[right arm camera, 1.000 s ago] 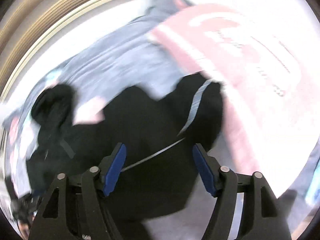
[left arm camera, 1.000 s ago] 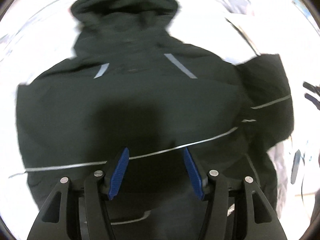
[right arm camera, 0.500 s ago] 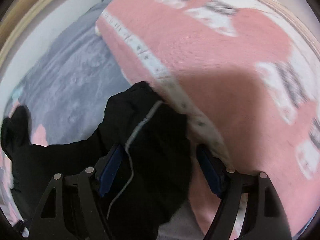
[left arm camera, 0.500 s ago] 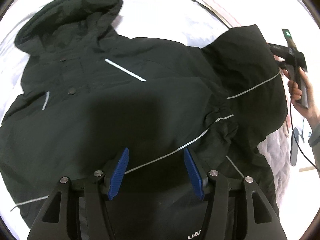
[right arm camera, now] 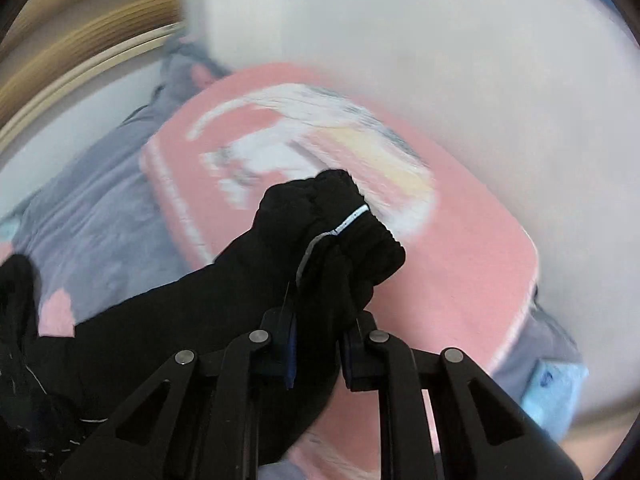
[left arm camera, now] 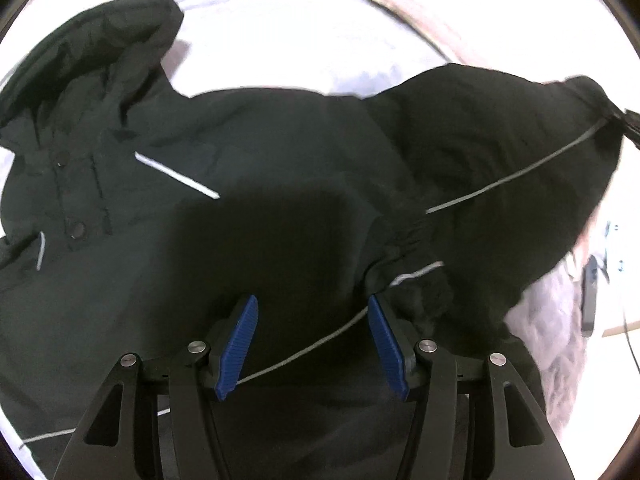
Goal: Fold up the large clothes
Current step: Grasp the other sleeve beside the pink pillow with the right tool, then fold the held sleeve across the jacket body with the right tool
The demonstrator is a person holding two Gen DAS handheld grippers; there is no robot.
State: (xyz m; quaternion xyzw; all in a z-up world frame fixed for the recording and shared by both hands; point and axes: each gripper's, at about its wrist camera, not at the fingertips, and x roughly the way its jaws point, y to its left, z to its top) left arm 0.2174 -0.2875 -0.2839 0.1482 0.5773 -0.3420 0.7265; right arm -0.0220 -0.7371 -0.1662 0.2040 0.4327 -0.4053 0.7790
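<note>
Sleeve cuff (right arm camera: 340, 236) is now clamped between the fingers of the right gripper (right arm camera: 318, 354); half a second ago the cuff only lay between parted pads on the pink blanket, so the grasp has been made and the cuff has been lifted clear of it. In the left wrist view the sleeve (left arm camera: 500, 184) is seen drawn taut toward the far right edge, its reflective stripe (left arm camera: 520, 176) pulled into a straight line where it was slack before. Left gripper (left arm camera: 312, 344) is unchanged: fingers parted, nothing held, hovering over the lower body of the black jacket (left arm camera: 240, 220), with the waist stripe running between the pads. Jacket is laid front-up on pale bedding (left arm camera: 300, 48), hood (left arm camera: 88, 52) at upper left, spread flat apart from bunching at the sleeve root. Judged: the sleeve-fold step has been started, the sleeve is ready to be carried across the chest; body folds not yet done. Room: the chest panel is bare and flat, so the inward sweep path looks unobstructed. To the right, the pink blanket (right arm camera: 460, 264) lies directly under the raised cuff and a dark flat object (left arm camera: 590, 300) plus a cable are seen near the bed edge, so outward travel should be limited. Hem at lower left lies close to the bedding edge. Right view is motion-blurred; finer detail cannot be told
</note>
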